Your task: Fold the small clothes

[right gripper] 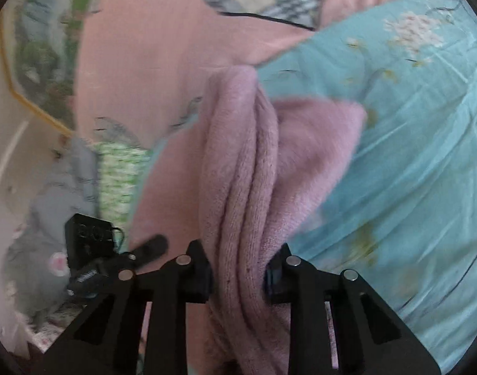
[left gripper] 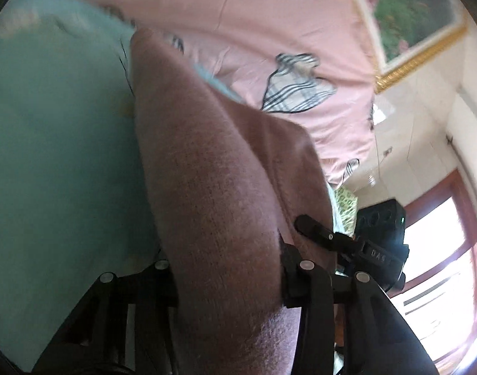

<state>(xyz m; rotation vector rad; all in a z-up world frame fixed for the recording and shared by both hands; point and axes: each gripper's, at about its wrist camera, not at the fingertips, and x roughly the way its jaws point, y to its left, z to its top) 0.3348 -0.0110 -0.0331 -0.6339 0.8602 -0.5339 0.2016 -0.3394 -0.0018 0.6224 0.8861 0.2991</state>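
A small mauve-pink knit garment [left gripper: 213, 168] hangs bunched between my left gripper's [left gripper: 229, 278] fingers, which are shut on it. The same garment [right gripper: 244, 168] runs in thick folds through my right gripper [right gripper: 238, 276], also shut on it. It is lifted above a turquoise floral sheet [right gripper: 410, 143]. The right gripper shows in the left wrist view [left gripper: 357, 243] close by at the garment's edge, and the left gripper shows in the right wrist view [right gripper: 119, 256]. The garment's lower part is hidden behind the fingers.
A pink bed cover with plaid heart prints [left gripper: 294, 84] lies beyond the turquoise sheet [left gripper: 57, 131]. A gold-framed picture [left gripper: 416, 25] and a window [left gripper: 441, 262] are at the right. A green-and-white patterned cloth [right gripper: 119, 175] and a grey soft item [right gripper: 47, 218] lie at the left.
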